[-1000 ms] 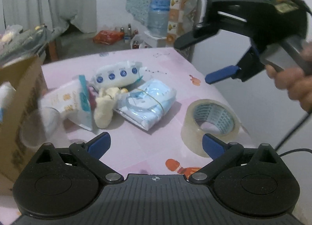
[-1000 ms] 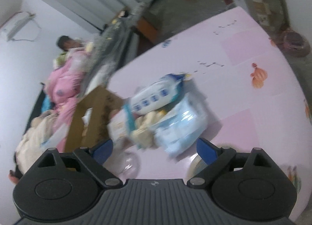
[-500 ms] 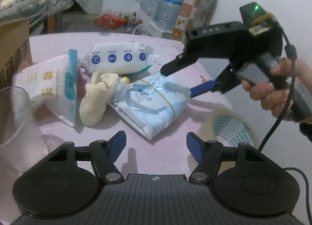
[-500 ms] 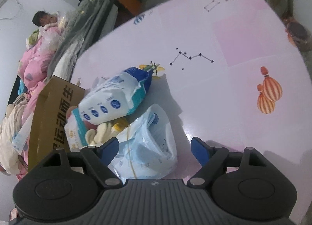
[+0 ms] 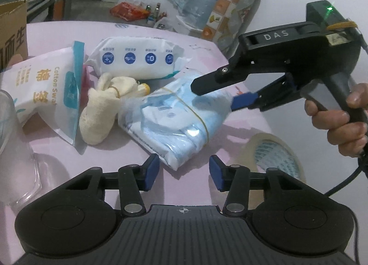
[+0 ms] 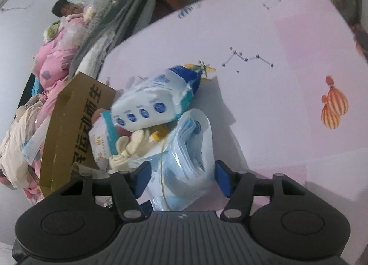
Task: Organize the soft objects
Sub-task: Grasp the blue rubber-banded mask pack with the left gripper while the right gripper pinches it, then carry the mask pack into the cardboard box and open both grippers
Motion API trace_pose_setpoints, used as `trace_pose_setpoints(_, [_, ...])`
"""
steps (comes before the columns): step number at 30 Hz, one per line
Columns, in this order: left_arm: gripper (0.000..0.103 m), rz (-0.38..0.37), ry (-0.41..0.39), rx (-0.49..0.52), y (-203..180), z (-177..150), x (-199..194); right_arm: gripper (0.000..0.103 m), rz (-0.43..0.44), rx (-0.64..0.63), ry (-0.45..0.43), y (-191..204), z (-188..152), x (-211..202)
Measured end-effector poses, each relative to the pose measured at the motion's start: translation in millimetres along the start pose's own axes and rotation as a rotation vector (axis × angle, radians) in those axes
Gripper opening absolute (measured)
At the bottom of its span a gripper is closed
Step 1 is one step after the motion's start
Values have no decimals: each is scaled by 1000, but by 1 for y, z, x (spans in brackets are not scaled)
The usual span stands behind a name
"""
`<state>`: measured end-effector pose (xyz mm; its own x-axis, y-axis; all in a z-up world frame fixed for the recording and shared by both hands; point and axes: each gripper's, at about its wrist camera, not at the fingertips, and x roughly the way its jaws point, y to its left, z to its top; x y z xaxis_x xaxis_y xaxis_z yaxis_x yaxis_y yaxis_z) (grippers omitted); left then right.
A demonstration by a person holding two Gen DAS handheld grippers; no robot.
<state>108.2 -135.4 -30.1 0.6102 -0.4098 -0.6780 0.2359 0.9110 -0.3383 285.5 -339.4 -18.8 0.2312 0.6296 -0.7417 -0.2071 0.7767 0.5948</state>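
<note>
**Right gripper closes in on the mask pack**

Cardboard box (image 5: 12, 28) stands at the far left of the pink desk (image 5: 243, 122), with a clear glass (image 5: 13, 150) in front of it. Next along lies the cotton swab pouch (image 5: 43, 90), then a cream glove bundle (image 5: 101, 113) touching it, with a wipes pack (image 5: 140, 58) behind. Right of the bundle sits the mask pack (image 5: 177, 122), bound by a rubber band, and a tape roll (image 5: 269, 154) rests near the desk's right edge.

A second ago the right gripper (image 6: 181, 178) was high above the desk; half a second ago it was halfway down. Now its jaws are spread wide and straddle the far end of the mask pack, one finger (image 5: 214, 81) over the top, not yet pinching. The left gripper (image 5: 184, 170) has also drawn closer, its jaws released and empty just short of the pack's near corner.

That suggests the mask pack is the chosen item, probably bound for the box. The slippery film may slide when squeezed.
</note>
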Motion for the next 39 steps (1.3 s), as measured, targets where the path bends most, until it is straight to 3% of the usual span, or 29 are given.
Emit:
trace_pose_setpoints(4, [46,-22,-19,26,-9,-3,-13,34,-27,-56,-54,14,-11,-21])
trace_pose_setpoints(6, [41,-29,-22,38,-13,-6,-19,30,-48,-81,-78,21,-19,-29])
trace_pose_setpoints(15, [29,-64,-50,74,-25,-19,-49,27,-97,-181,-164,58,-54,-58])
trace_pose_setpoints(21, [29,-117,-129,76,-30,-20,-93,27,-84,-233,-256,94,-80,-98])
trace_pose_setpoints(28, [29,-151,-298,58,-25,-13,-166,27,-28,-348,-382,162,-102,-147])
trace_pose_setpoints(34, [29,-99,-429,-19,4,-2,-218,27,63,-487,-412,234,-89,-146])
trace_pose_setpoints(39, [29,13,-484,-117,46,17,-237,27,151,-551,-342,287,-54,-107])
